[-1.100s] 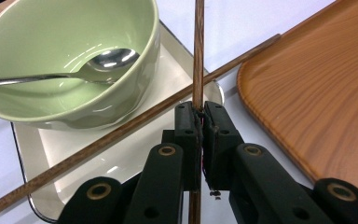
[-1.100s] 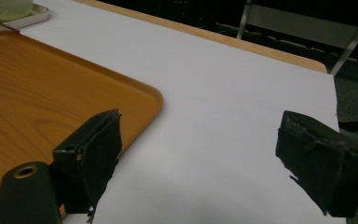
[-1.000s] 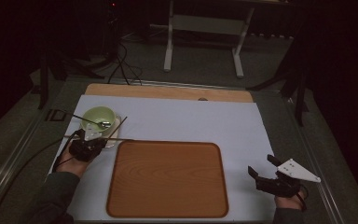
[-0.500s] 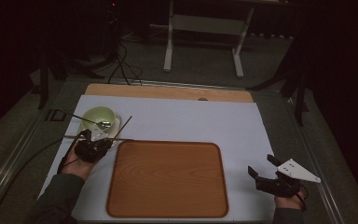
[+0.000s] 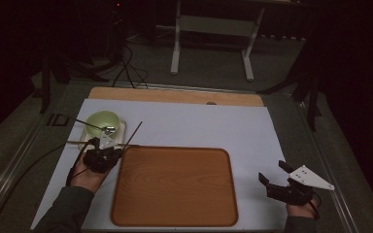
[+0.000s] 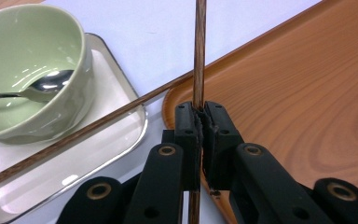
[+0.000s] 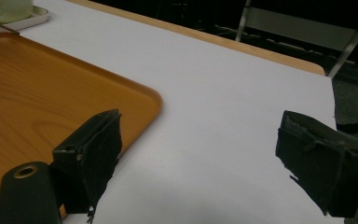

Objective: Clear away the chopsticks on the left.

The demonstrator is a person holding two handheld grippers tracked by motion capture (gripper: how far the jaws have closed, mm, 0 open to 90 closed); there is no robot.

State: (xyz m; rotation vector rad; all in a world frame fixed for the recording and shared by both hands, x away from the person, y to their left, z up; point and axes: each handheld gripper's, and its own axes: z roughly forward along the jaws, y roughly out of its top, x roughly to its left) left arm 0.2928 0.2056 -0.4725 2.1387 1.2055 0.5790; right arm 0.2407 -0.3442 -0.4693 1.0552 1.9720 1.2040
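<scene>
My left gripper [image 6: 199,109] is shut on a dark wooden chopstick [image 6: 198,56], which rises straight up between the pads. In the high view this gripper [image 5: 116,151] sits at the left edge of the wooden tray [image 5: 175,187], and the held chopstick [image 5: 134,131] points up and to the right. A second chopstick [image 6: 98,123] lies slanted across the rim of a small white tray [image 6: 116,140]. A pale green bowl [image 6: 28,65] on that tray holds a metal spoon [image 6: 46,86]. My right gripper [image 7: 200,158] stands open over the white mat, with nothing between its jaws.
The wooden tray [image 7: 37,93] is bare and lies in the middle of the white mat [image 5: 199,126]. The table's wooden far edge [image 5: 175,95] runs behind the mat. A metal stand [image 5: 209,29] and cables lie on the dark floor beyond.
My left gripper has moved right toward the wooden tray and slightly up, carrying the chopstick. The right gripper has not moved.
</scene>
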